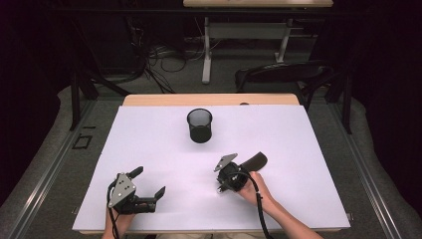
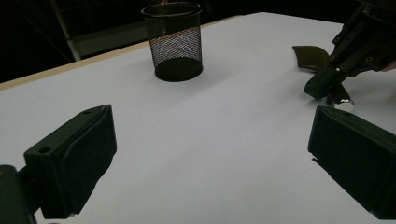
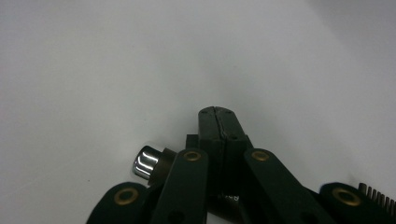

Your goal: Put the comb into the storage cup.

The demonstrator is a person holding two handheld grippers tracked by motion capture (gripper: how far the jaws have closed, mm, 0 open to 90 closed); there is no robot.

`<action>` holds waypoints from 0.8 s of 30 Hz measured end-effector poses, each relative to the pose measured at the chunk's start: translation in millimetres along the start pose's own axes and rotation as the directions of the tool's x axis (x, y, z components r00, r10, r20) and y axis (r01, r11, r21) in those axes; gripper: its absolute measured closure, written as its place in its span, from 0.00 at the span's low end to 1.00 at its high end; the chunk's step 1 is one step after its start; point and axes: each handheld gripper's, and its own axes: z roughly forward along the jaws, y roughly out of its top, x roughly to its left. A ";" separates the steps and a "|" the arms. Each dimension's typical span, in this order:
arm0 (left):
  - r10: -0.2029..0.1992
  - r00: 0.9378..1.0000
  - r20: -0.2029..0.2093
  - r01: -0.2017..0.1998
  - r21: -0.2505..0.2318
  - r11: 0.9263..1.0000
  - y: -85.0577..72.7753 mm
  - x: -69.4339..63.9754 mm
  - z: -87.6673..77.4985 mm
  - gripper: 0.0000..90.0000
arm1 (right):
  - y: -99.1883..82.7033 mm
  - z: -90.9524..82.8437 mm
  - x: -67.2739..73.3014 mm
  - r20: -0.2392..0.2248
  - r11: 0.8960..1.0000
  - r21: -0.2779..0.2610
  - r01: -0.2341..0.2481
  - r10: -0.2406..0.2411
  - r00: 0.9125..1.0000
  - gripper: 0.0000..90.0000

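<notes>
Right tongs pressed to the desk, left tongs waiting

Right tongs [image 1: 222,188] pressed together, tips on the white desk [image 1: 308,164] beside a dark curved object [image 1: 255,161]; left tongs [image 1: 148,183] spread, near left; mesh pen cup [image 1: 199,125] far centre.

Blk mesh cup [image 1: 199,126], white table [image 1: 149,149].

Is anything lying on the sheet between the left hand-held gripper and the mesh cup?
No. In the left gripper view, bare white sheet runs from the left hand-held gripper to the mesh cup; the high view agrees.
</notes>
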 end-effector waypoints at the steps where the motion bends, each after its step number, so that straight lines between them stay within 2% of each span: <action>1: 0.001 1.000 0.001 -0.001 0.003 1.000 0.1 0.2 -0.1 0.02 | -0.3 -0.4 0.3 -0.002 1.000 0.003 -0.001 0.001 1.000 1.00; 24: -0.001 1.000 -0.005 0.001 0.001 1.000 0.2 1.6 -1.3 0.02 | -12.8 -9.6 -0.7 -0.015 1.000 0.017 -0.010 0.010 1.000 1.00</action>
